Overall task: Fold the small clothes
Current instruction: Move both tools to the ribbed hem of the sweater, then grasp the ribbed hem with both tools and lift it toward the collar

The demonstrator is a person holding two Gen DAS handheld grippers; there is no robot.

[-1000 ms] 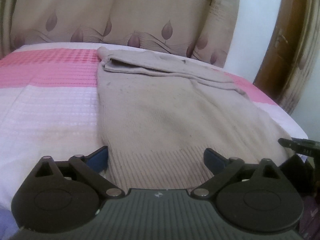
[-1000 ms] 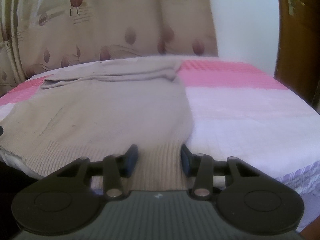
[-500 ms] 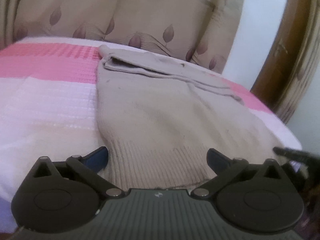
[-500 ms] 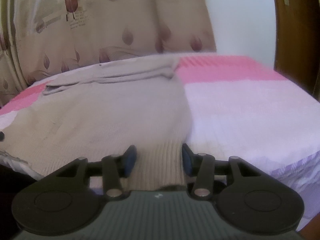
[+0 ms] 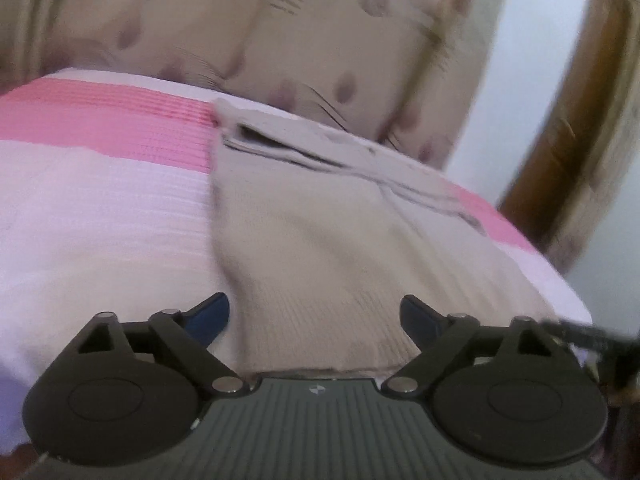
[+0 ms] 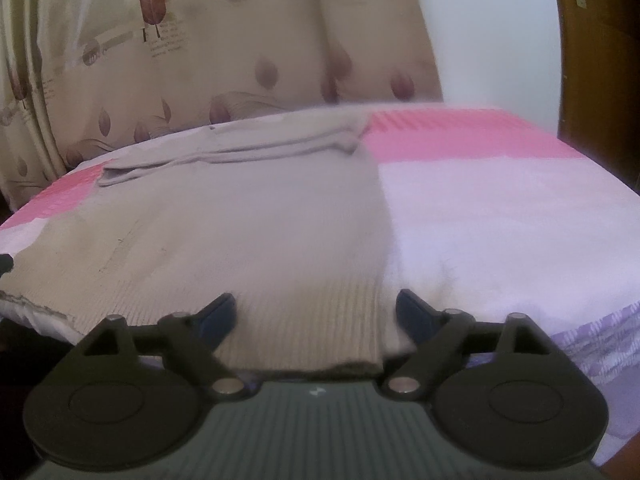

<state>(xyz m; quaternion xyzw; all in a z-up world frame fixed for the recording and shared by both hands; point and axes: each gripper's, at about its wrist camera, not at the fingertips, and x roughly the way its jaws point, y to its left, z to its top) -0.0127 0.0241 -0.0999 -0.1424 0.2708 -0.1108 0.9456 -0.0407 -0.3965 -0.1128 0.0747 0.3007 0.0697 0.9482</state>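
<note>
Beige sweater flat on bed. Left gripper closing, right gripper opening; hem lies between both, unpinched.

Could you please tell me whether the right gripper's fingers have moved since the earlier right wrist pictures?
Yes. The right gripper is opening: its fingers now stand apart from the sweater hem they pinched.

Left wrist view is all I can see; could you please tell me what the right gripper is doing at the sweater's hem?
Observer: The right gripper is opening its jaws; the ribbed hem lies between them, not pinched.
Operator: Which corner of the hem is that, please?
Observer: The corner next to the bare white bedspread, on the picture's right.
Operator: Is anything beyond it?
Observer: A lilac patterned border hangs at the bed's near edge.
</note>
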